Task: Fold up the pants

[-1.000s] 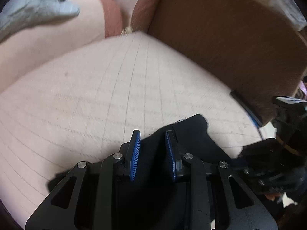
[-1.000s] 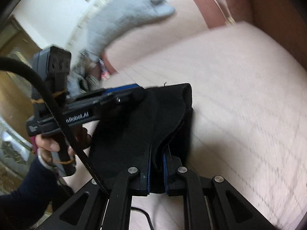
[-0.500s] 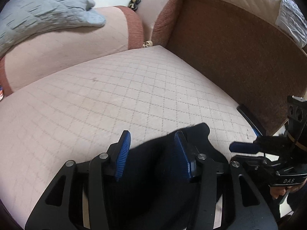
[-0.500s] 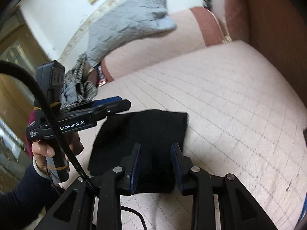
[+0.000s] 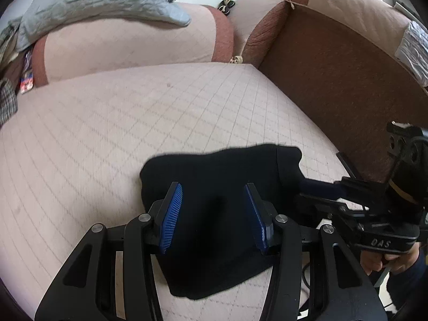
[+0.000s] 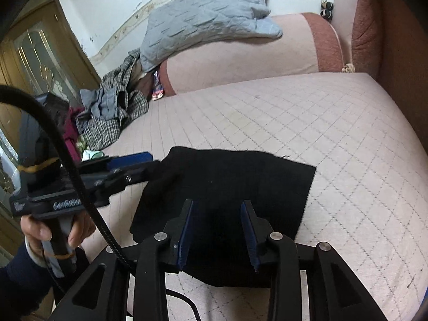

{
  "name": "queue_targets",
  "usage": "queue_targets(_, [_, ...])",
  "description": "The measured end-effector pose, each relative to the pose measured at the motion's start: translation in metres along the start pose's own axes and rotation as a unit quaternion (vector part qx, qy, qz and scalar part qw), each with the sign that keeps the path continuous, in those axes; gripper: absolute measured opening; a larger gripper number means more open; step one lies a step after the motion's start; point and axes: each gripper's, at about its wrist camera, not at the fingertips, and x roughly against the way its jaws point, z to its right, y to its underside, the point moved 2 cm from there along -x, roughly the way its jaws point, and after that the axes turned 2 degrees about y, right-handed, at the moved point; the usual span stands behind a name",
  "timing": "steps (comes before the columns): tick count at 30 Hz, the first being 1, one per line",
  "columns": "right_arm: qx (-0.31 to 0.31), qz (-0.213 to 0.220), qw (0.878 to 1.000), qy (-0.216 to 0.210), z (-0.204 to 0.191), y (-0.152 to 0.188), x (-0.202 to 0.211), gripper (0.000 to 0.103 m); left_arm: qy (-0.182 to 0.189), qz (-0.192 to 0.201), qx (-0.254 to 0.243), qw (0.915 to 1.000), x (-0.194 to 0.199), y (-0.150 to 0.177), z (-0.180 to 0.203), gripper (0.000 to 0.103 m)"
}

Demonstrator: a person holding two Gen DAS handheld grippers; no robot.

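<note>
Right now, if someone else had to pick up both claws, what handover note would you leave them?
Left claw: open, its jaws have just been opening, nothing gripped; it hangs over the pants.
Right claw: open too, jaws just opened, pads clear of the cloth.
Black pants: lying as a compact folded rectangle on the quilted pink cushion, near its front edge, released by both claws.
Done: the fold looks laid down and let go.
Left: check the edges line up; one corner by the left claw in the right wrist view looks a bit bunched, so maybe smooth it or add one more fold.
</note>
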Motion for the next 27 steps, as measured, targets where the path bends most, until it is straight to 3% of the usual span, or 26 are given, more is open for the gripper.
queue_targets(12, [-0.012, 0.000, 1.000, -0.001, -0.002, 0.000, 0.001, 0.034, 0.015, -0.001, 0.023, 0.9996, 0.002, 0.015, 0.008, 0.047])
queue_targets(27, [-0.021, -0.004, 1.000, 0.005, 0.010, -0.004, -0.008, 0.038, 0.005, 0.004, 0.053, 0.9986, -0.002, 0.024, 0.004, 0.047])
